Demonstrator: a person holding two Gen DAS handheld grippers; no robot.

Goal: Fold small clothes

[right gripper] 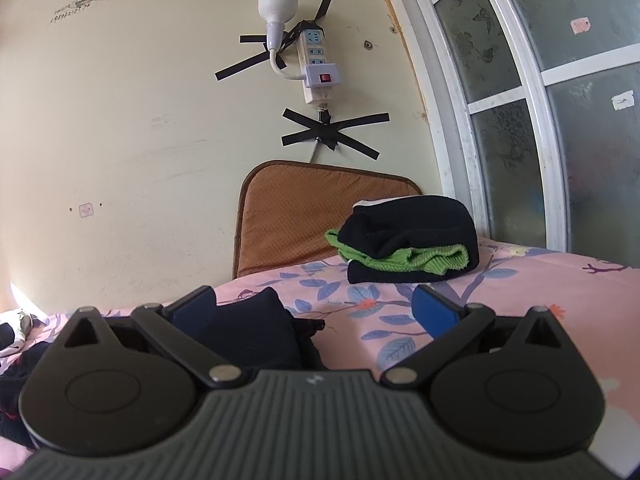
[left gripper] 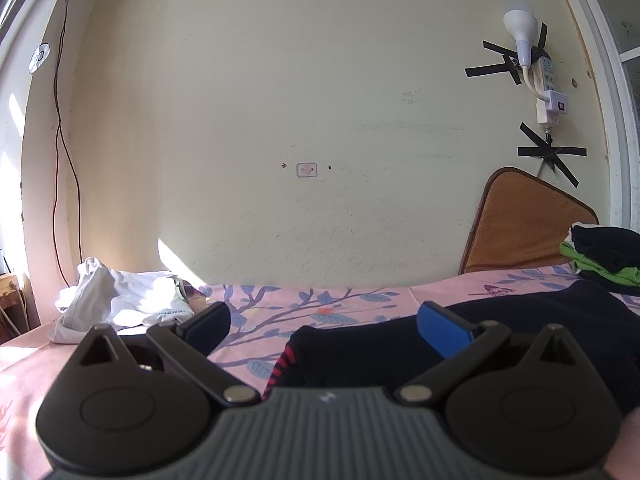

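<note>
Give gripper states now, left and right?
Left gripper: open, empty, over the dark garment.
Right gripper: open, empty, above the bedsheet.

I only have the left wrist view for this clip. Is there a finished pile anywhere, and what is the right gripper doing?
Observer: Yes. The right wrist view shows the folded stack whole: black pieces with a green one sandwiched between, on the pink floral sheet in front of the brown cushion.
Operator: And the right gripper?
Observer: The right gripper is open and empty, with the dark garment by its left finger.
Operator: What lies right of that pile?
Observer: A white-framed frosted-glass window.
</note>
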